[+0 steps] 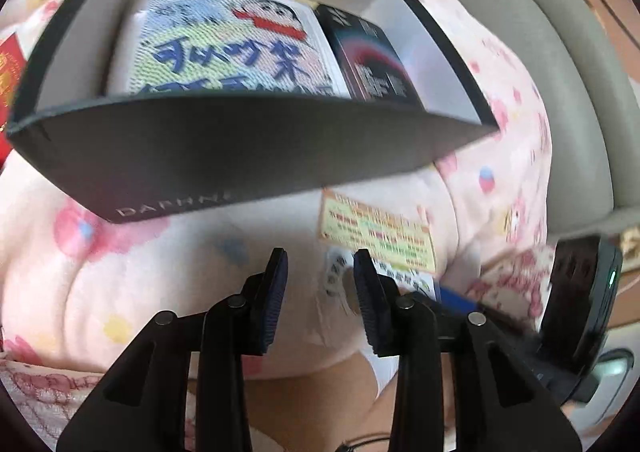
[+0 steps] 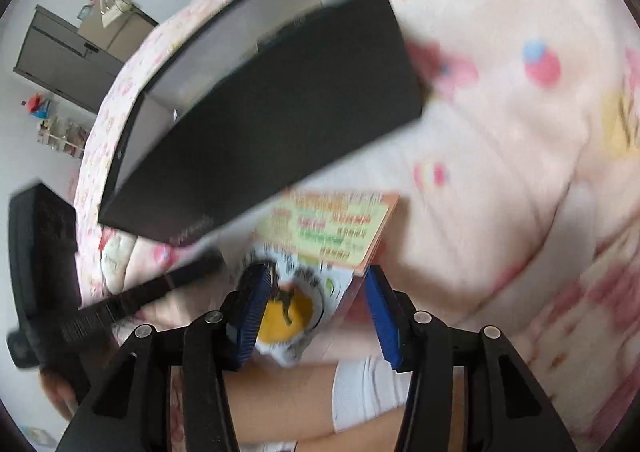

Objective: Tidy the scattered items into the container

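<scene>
- Black card forms the outside of the container (image 1: 248,156), an open box with pale grey inner walls; it sits on a pink quilt (image 1: 80,292) printed with cartoon figures, on a bed.
- In the left wrist view the box's long axis runs left to right, its near wall facing the camera; the word "DAPHNE" reads in pale letters low on that wall, at its left end.
- Inside the box lies a cartoon-printed pack (image 1: 232,52) with large blue Chinese characters and a cartoon boy's face. A dark carton (image 1: 372,60) lies just beside it on the right, its long axis running from near to far; its writing is too blurred to read.
- In the right wrist view the box (image 2: 272,132) runs diagonally, from near left to far right.
- Still outside the container, a flat snack packet (image 2: 324,232) lies on the quilt just near of the box, its long axis running away from the right camera. Its far part is a yellow-green label with an orange border and small unreadable print; its near end shows a picture of a yellow-filled bowl.
- Left tongs (image 1: 320,300) stand narrowly apart and hold nothing, hovering over the quilt with the packet (image 1: 376,236) beyond their right finger.
- Right tongs (image 2: 316,316) are spread wide on either side of the packet's near end; I cannot tell whether the pads touch it.
</scene>
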Tool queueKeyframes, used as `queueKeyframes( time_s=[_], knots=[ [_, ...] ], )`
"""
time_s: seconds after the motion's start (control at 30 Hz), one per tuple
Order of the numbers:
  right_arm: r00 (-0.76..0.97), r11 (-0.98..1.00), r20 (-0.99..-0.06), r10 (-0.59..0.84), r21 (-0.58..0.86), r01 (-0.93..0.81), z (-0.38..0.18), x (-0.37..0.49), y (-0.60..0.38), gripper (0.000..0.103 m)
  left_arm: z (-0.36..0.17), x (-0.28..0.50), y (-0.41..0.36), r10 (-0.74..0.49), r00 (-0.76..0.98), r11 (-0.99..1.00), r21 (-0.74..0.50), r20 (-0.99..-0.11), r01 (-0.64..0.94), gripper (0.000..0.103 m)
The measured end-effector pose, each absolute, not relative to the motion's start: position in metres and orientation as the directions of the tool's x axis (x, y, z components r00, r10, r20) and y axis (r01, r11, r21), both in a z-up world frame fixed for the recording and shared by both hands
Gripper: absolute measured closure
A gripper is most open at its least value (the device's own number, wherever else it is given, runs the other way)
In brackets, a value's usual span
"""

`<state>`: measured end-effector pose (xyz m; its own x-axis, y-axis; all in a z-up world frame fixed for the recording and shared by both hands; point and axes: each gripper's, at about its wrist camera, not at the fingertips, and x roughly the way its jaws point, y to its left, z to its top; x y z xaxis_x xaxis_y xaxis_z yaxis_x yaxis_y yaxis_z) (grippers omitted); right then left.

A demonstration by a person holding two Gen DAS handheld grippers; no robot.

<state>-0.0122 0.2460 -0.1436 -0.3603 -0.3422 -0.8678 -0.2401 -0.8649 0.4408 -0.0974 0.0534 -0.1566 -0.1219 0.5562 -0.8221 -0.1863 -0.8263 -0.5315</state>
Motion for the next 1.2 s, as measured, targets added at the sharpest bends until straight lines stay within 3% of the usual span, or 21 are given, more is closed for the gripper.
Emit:
queueKeyframes(
  time_s=[0.07, 0.3, 0.43, 0.5, 0.63, 0.77, 1.0, 1.2],
  knots=[
    [-0.343, -0.892, -0.883, -0.321, 0.404, -0.205, -0.149, -0.014, 0.238, 0.058, -0.16, -0.1, 0.055, 0.553, -0.116, -0.829, -0.532, -0.825, -0.172, 0.059],
    [-0.344, -0.873, -0.881, -0.323, 0.418, -0.25, -0.165, -0.028, 0.239, 0.057, -0.174, -0.102, 0.073, 0.541, -0.055, -0.832, -0.524, -0.839, -0.183, 0.059],
    [-0.379, -0.89, -0.867, -0.324, 0.415, -0.189, -0.156, -0.029, 0.237, 0.078, -0.177, -0.098, 0.085, 0.562, -0.016, -0.81, -0.546, -0.827, -0.212, 0.06],
    [-0.392, -0.898, -0.862, -0.321, 0.409, -0.164, -0.15, -0.028, 0.236, 0.084, -0.173, -0.094, 0.087, 0.587, -0.001, -0.787, -0.571, -0.81, -0.233, 0.073],
    [-0.454, -0.931, -0.839, -0.3, 0.362, -0.053, -0.12, -0.024, 0.229, 0.094, -0.16, -0.084, 0.084, 0.717, 0.031, -0.67, -0.7, -0.697, -0.247, 0.076],
    [-0.483, -0.905, -0.788, -0.381, 0.425, 0.019, -0.096, -0.027, 0.229, 0.097, -0.139, -0.082, 0.092, 0.794, 0.024, -0.574, -0.762, -0.607, -0.301, 0.076],
    [-0.536, -0.874, -0.71, -0.456, 0.469, 0.123, -0.047, -0.04, 0.234, 0.098, -0.097, -0.102, 0.094, 0.835, -0.041, -0.525, -0.773, -0.548, -0.356, 0.076],
    [-0.531, -0.908, -0.743, -0.408, 0.391, 0.151, -0.041, -0.06, 0.228, 0.098, -0.113, -0.107, 0.076, 0.763, -0.047, -0.625, -0.716, -0.645, -0.311, 0.075]
  ],
)
